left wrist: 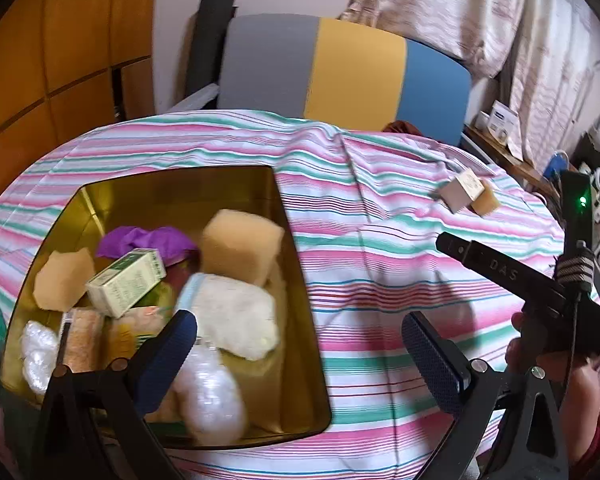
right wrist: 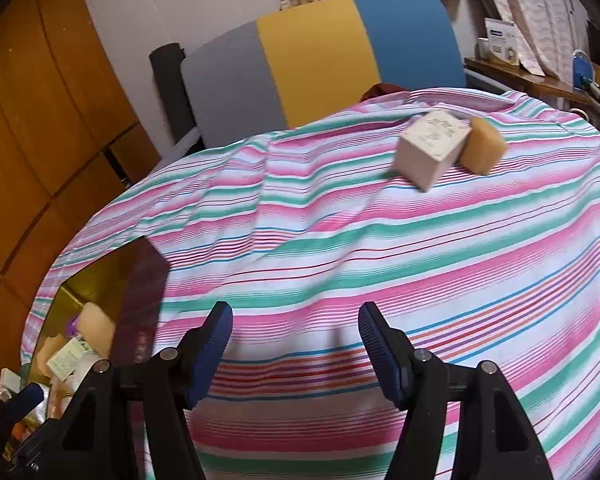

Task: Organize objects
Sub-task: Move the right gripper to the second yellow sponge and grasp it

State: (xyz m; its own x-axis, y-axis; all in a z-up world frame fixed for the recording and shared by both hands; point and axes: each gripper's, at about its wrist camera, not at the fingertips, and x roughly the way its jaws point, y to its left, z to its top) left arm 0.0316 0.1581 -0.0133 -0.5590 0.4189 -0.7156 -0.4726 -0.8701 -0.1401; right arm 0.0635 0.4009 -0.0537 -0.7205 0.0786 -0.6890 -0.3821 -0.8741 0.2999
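Striped cloth (right wrist: 340,248) covers the surface. Small box (right wrist: 432,148) and sponge (right wrist: 484,150) touch at its far side; gold tin (left wrist: 300,280) holds other items. Left gripper (left wrist: 300,344) and right gripper (right wrist: 296,340) both gape, empty.

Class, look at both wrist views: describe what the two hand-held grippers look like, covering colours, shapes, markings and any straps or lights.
Each hand-held gripper, left and right, has a black frame with silver pivot bolts and two fingers faced with dark blue textured pads. The left view shows the right one from the side: a black bar lettered DAS, a striped strap and a green light.
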